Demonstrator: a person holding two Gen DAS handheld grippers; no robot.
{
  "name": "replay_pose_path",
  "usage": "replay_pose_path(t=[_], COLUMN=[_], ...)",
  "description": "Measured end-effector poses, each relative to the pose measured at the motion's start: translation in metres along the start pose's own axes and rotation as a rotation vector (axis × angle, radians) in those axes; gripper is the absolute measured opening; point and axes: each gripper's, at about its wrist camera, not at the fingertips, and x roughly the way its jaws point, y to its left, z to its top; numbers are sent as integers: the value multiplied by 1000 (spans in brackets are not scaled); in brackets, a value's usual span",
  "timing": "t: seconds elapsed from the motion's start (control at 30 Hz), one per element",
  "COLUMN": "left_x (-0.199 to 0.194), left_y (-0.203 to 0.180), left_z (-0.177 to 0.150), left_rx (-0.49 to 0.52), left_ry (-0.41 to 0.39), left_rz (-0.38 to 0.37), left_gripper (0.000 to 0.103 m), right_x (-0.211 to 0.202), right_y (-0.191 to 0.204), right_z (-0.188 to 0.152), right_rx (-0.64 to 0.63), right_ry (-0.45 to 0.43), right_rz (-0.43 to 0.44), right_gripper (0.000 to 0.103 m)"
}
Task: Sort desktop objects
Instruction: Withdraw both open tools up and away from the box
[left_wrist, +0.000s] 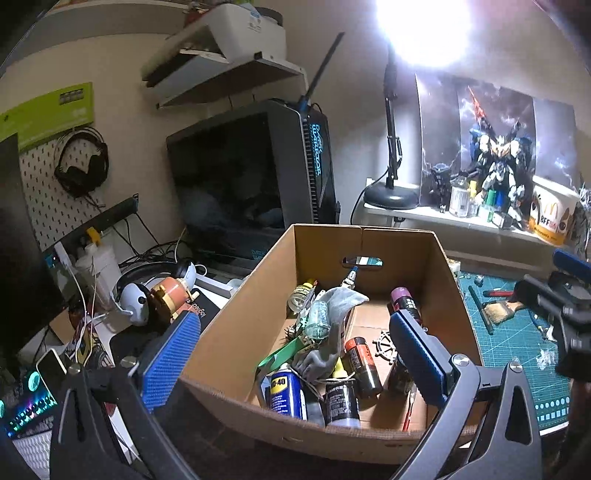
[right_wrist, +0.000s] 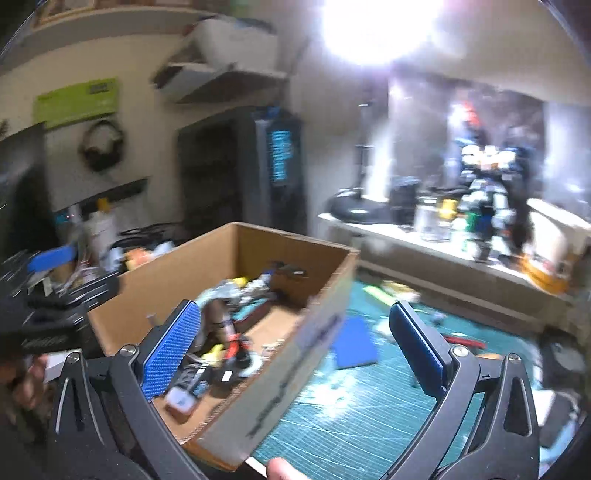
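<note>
A brown cardboard box (left_wrist: 258, 291) stands on the desk and holds a WD-40 can (left_wrist: 286, 393), dark spray cans (left_wrist: 341, 402), a grey glove (left_wrist: 338, 306), a green strap and other small items. My left gripper (left_wrist: 295, 354) is open and empty, its blue pads straddling the box's near left part from above. The box also shows, blurred, in the right wrist view (right_wrist: 295, 332). My right gripper (right_wrist: 291, 350) is open and empty, over the box's right wall and the green cutting mat (right_wrist: 369, 398). The right gripper also shows at the left wrist view's right edge (left_wrist: 569, 310).
Left of the box lie white headphones (left_wrist: 136, 295), a copper-coloured part (left_wrist: 171, 295), cables and a phone (left_wrist: 51, 365). A PC case (left_wrist: 258, 170) stands behind. On the mat (left_wrist: 517, 332) lie a paintbrush (left_wrist: 498, 308) and small tools. A shelf holds a lamp base (left_wrist: 391, 195), bottles and a robot model (left_wrist: 498, 173).
</note>
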Motion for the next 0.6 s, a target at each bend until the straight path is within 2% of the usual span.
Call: replay_pose_path(t=[0.13, 0.17, 0.23, 0.27, 0.33, 0.47, 0.6], left_x=[-6, -7, -9, -10, -12, -19, -24], left_y=[7, 9, 11, 11, 10, 2, -9], left_z=[-6, -6, -7, -7, -6, 0, -2], left_rx=[-22, -27, -36, -38, -44, -50, -51], left_ry=[-38, -47, -67, -75, -85, -112, -136], left_rz=[29, 35, 55, 65, 74, 23, -2], left_gripper=[103, 103, 103, 103, 103, 103, 103], right_x=[-11, -12, -14, -17, -23, -37, -45], right_y=[3, 5, 8, 8, 3, -9, -19], right_z=[7, 12, 19, 22, 21, 16, -2], right_rx=[-70, -95, -144, -152, -123, -56, -11], right_ry=[-57, -44, -24, -20, -7, 17, 18], right_rz=[-109, -150, -173, -161, -81, 67, -14], right_gripper=[103, 103, 103, 103, 103, 103, 103])
